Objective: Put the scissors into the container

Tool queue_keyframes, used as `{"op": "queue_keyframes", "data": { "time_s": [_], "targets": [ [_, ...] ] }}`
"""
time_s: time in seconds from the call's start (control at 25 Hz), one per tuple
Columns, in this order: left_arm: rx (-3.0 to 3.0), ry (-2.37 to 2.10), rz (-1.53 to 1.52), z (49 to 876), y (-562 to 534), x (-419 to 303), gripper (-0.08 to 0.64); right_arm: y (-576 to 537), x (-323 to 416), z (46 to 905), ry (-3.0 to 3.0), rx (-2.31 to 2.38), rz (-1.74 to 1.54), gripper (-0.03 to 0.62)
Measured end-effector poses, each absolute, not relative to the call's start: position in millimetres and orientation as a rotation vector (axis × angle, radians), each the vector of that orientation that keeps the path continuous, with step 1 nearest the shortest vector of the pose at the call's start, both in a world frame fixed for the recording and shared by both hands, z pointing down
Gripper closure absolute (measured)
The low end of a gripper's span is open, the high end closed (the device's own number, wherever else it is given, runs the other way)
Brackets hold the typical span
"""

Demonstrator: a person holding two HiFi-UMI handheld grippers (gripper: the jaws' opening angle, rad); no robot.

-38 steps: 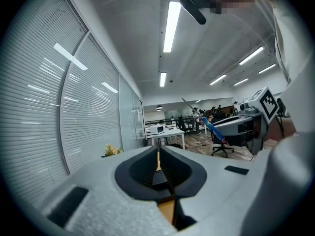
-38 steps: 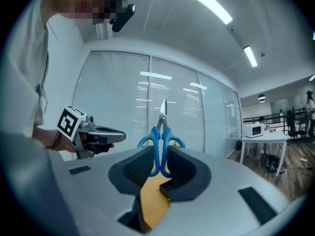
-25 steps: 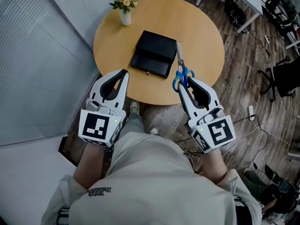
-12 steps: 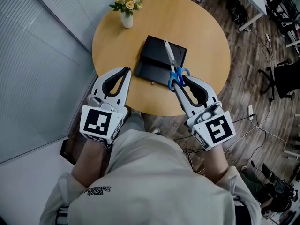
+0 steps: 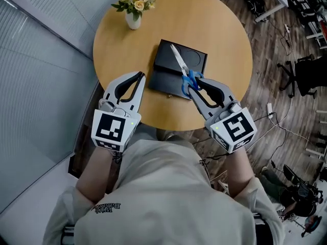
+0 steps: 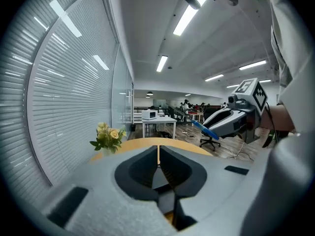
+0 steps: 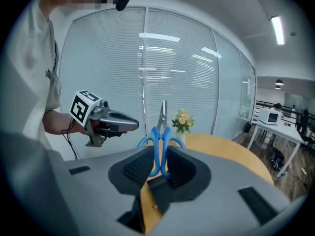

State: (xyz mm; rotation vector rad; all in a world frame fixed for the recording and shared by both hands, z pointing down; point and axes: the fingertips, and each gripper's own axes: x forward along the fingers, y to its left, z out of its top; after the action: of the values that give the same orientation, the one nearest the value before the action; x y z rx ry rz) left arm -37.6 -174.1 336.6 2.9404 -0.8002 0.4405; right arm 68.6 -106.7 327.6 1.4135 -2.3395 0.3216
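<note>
Blue-handled scissors [image 5: 182, 68] hang over the black container [image 5: 166, 63] on the round wooden table [image 5: 219, 40], blades pointing away from me. My right gripper [image 5: 194, 84] is shut on their blue handles [image 7: 158, 141], and the blades [image 7: 162, 113] rise straight up in the right gripper view. My left gripper [image 5: 137, 80] hovers at the table's near left edge, left of the container, with its jaws closed together and nothing between them [image 6: 158, 157].
A white vase of flowers [image 5: 132, 6] stands at the table's far left. Glass walls with blinds [image 5: 46, 60] run along the left. Office chairs [image 5: 306, 78] and cables lie on the wood floor to the right.
My right gripper has carried the scissors leftward from beside the container's right edge to above it. The left gripper has stayed about where it was.
</note>
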Motion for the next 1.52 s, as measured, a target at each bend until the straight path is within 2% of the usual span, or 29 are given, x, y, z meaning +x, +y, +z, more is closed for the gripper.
{"op": "queue_keyframes", "data": {
  "time_s": [0.24,0.76,1.52],
  "targets": [
    [2.931,-0.703,0.473,361.7,-202.0,-36.1,0.528,-133.9,62.6,354.6,-2.267,1.287,0.287,0.499],
    [2.764,-0.738,0.601,417.7,-196.0,-26.5,0.528,-145.9,86.7,427.0,-2.244,1.082,0.443,0.499],
    [2.577,-0.719,0.793,510.8,-193.8,-4.4,0.528,-127.2,88.3,544.7,-2.098,0.720,0.503,0.499]
  ]
}}
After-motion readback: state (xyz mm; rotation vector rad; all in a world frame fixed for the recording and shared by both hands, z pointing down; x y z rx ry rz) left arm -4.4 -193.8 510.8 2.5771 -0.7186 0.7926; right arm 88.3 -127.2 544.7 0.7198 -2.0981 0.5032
